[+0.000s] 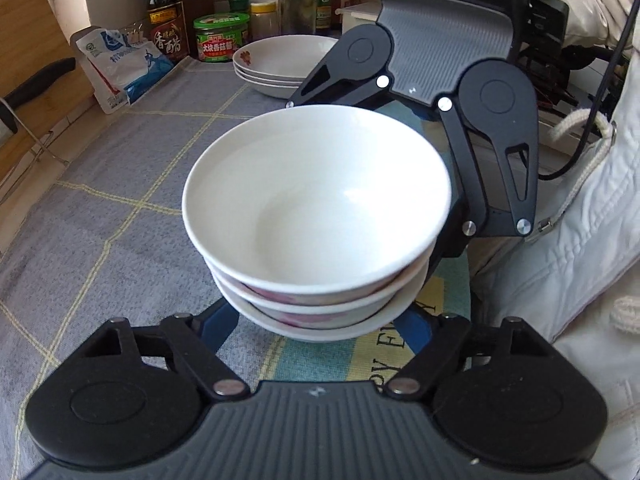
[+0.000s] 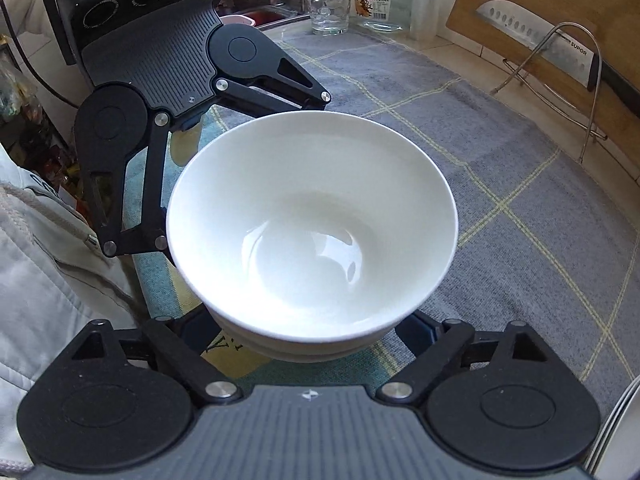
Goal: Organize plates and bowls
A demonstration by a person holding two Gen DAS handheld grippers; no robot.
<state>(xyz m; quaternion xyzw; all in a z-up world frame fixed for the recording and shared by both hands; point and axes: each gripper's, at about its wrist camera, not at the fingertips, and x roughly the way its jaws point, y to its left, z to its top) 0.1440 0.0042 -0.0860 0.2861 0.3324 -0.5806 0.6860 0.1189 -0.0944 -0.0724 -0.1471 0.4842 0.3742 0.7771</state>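
White bowls sit stacked on the cloth, squeezed between the left gripper and right gripper, each spread wide around them. Uneven pushing could tip the stack.

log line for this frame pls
phase: bowls nested | bowl stack: three visible, between both grippers | left gripper: fingers flank base | right gripper: same | plate stack: behind

I see open cloth left of the bowl stack. Plates block behind it; the right gripper blocks its right flank.
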